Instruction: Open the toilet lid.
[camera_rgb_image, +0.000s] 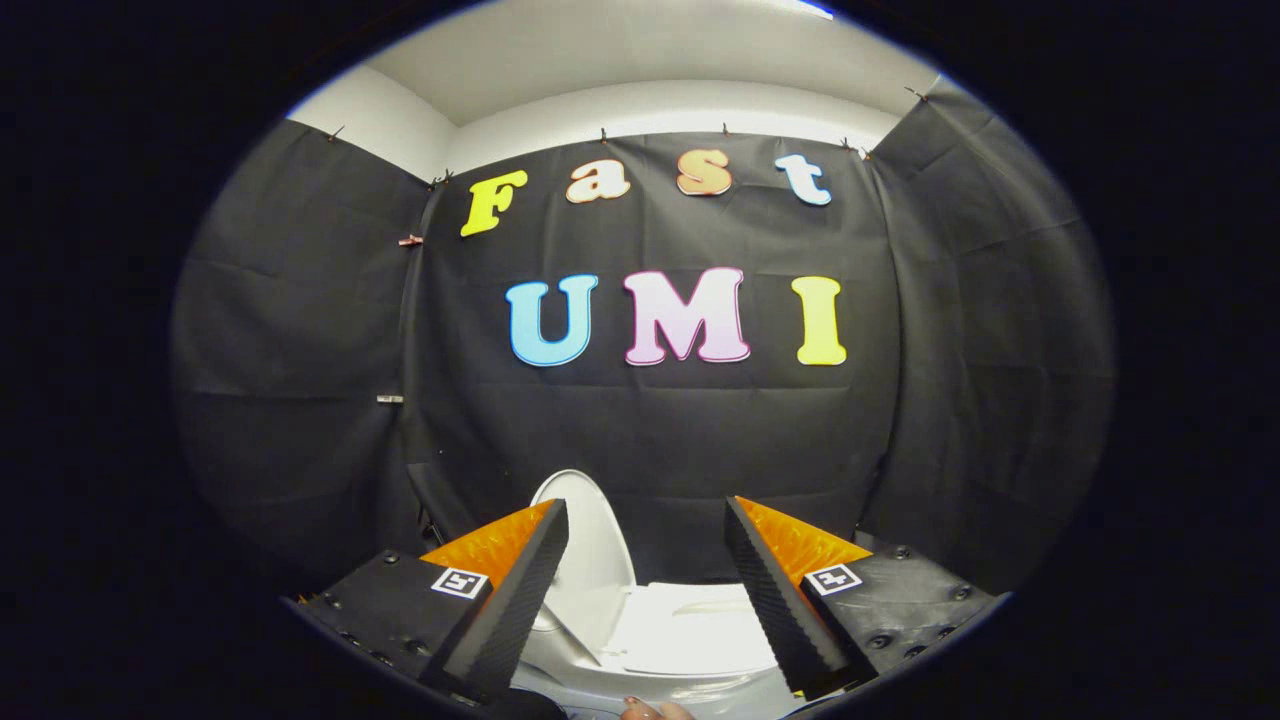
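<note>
Black cloth (650, 420) hangs in creased panels on three sides of a small booth, clipped along its top edge, with a strip of pale wall (640, 110) and ceiling showing above it. Low down, in front of the back panel, stands a white toilet (690, 640). Its lid (595, 545) is raised: a smooth, rounded white oval standing nearly upright and leaning a little toward the cloth behind it, with its curved top edge just above the tip of the left finger. To the right of the lid, between the two fingers and a little beyond them, lies the flat white top of the toilet's rear part, glossy and bright under the light, with a faint shallow ridge across it. The bowl itself is mostly hidden below the fingers, so what is inside it cannot be made out. The gripper (648, 510) is held above the toilet with its two fingers spread wide apart and nothing between them; neither finger touches the lid or any other part of the toilet. Each finger is a ridged wedge mounted on a dark block that carries a small square black-and-white marker (460, 583). At the very bottom, between the fingers, a small part of a person's hand (655, 711) peeks in just below the toilet's white edge.
</note>
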